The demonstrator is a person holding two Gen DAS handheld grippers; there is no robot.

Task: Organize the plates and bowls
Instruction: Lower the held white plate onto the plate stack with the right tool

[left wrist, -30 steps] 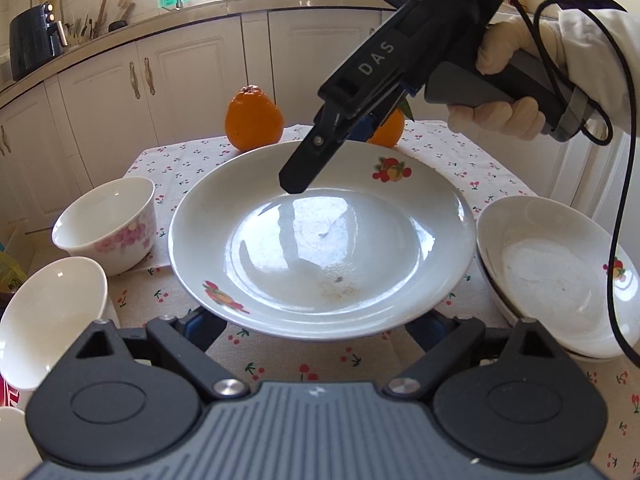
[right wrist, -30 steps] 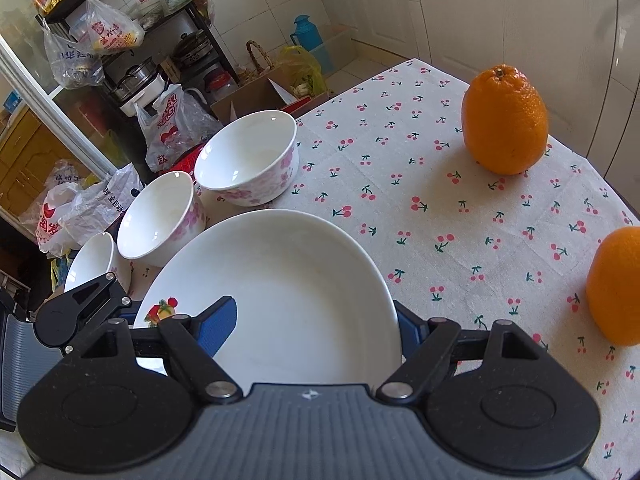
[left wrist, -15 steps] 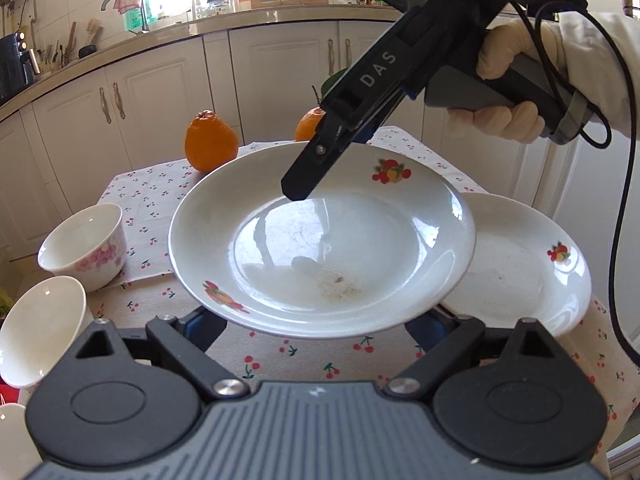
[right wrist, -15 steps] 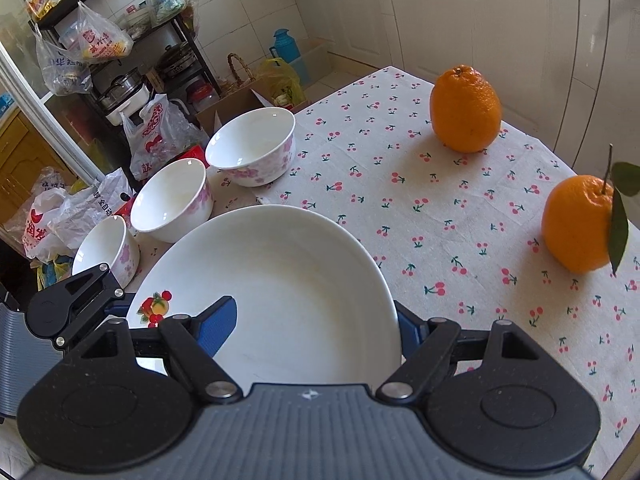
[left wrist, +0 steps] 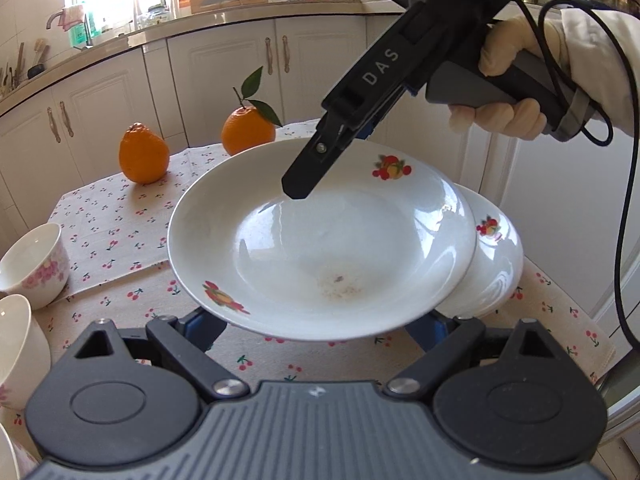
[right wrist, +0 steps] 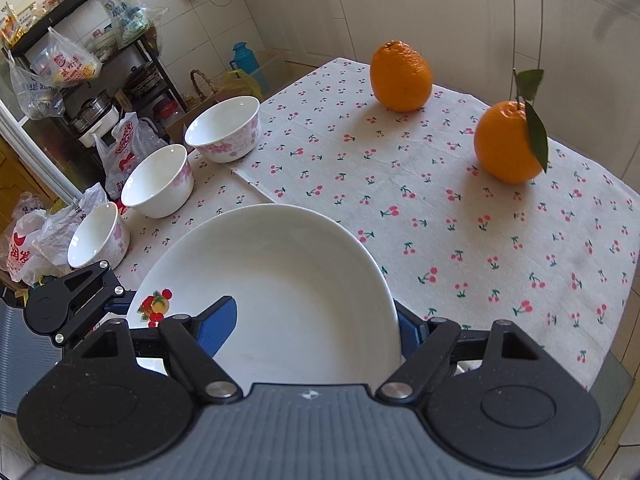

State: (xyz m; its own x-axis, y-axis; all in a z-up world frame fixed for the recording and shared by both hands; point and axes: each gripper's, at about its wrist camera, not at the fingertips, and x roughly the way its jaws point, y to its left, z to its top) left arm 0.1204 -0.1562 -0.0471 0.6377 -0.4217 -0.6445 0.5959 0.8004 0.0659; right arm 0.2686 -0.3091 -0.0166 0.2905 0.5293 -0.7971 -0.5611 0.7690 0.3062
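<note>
A white plate with fruit decals (left wrist: 320, 248) is held in the air between both grippers. My left gripper (left wrist: 316, 322) is shut on its near rim, the fingers mostly hidden under it. My right gripper (right wrist: 312, 320) is shut on the far rim; it shows in the left wrist view (left wrist: 316, 168) with one finger over the plate. The plate also fills the right wrist view (right wrist: 280, 292). A second white plate (left wrist: 492, 264) lies on the table under the held plate's right edge. Three white bowls with pink flowers (right wrist: 224, 128), (right wrist: 158, 180), (right wrist: 98, 236) stand along the table's left side.
Two oranges (right wrist: 401, 76), (right wrist: 508, 144) sit on the cherry-print tablecloth (right wrist: 460, 220) at the far side. White cabinets (left wrist: 224, 76) stand behind the table. Plastic bags and a shelf rack (right wrist: 72, 80) are beyond the bowls.
Both grippers have carried the held plate to the right. It now overlaps the second plate on the table. The bowls have slid toward the left edge of the left wrist view.
</note>
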